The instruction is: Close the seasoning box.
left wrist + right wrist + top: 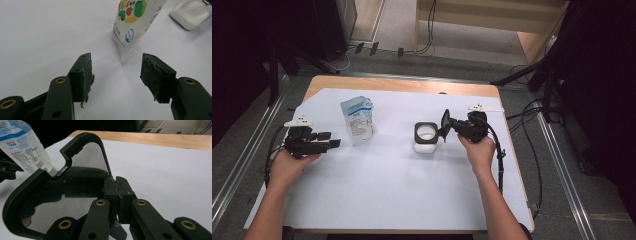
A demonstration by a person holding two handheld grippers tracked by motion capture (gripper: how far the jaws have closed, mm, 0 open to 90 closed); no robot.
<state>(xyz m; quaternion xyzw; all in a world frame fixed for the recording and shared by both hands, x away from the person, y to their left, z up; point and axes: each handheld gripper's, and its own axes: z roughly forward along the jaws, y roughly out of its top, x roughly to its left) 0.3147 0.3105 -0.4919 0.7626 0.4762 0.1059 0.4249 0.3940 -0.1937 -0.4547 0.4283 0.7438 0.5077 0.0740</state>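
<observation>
Our left gripper [326, 139] rests at the bench's [387, 190] left, fingers wide and empty, just beside the upright pouch [358, 120]. Right of it stands the jar [426, 137]; our right gripper [446, 127] pinches its raised black lid [445, 122].

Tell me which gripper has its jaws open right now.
The left gripper: its jaws stand apart with nothing between them, facing the pouch. The right gripper is clamped on the container's black lid.
</observation>
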